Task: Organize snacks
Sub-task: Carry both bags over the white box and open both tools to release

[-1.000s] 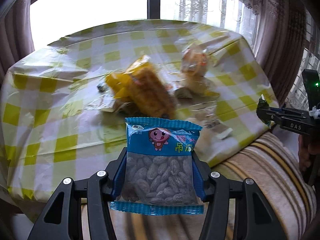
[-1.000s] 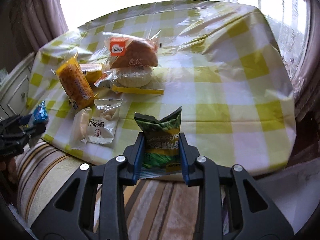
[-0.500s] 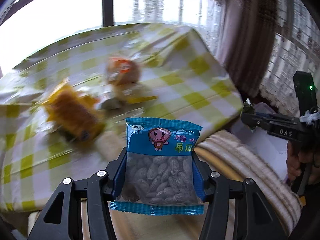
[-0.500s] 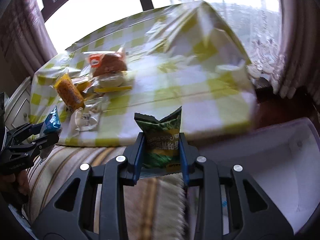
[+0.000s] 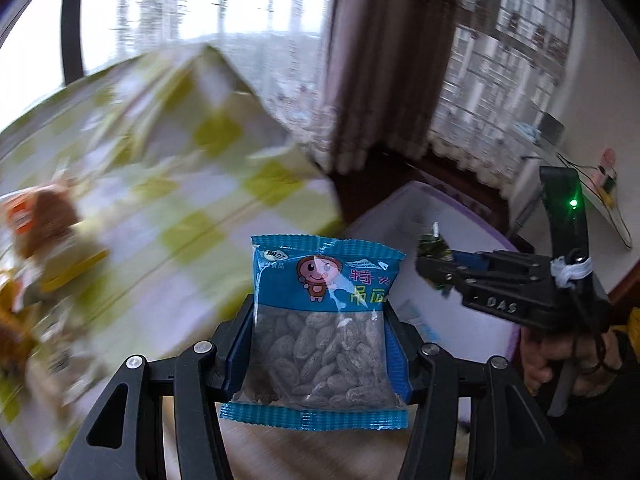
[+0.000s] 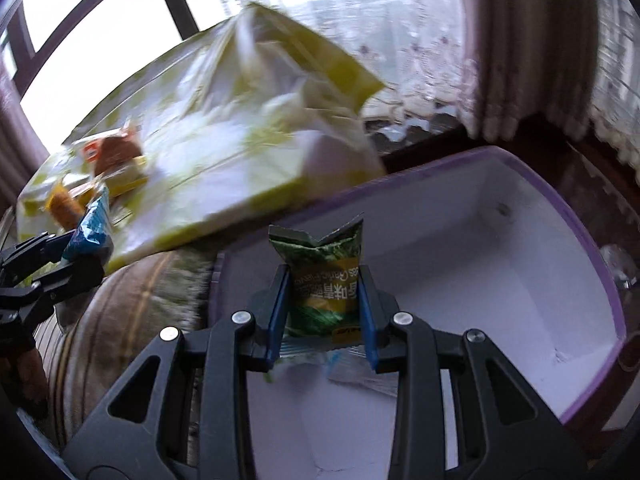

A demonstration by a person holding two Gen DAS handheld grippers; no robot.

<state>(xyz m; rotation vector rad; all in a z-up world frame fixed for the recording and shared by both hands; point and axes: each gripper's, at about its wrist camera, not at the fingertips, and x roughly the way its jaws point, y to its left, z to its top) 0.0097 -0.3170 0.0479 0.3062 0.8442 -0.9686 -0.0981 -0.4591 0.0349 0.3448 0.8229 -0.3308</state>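
My left gripper is shut on a blue packet of dried plums, held upright in the air beside the table. My right gripper is shut on a small green snack packet and holds it over the open white box with a purple rim. That box also shows in the left wrist view, with my right gripper above it. My left gripper shows at the left edge of the right wrist view. More snacks lie blurred on the table.
A table with a yellow and white checked cloth stands to the left. A striped cushion lies between the table and the box. Curtains and a window are behind.
Both grippers have swung right, away from the table, with their packets. The white box has come into view and now lies under the right gripper.
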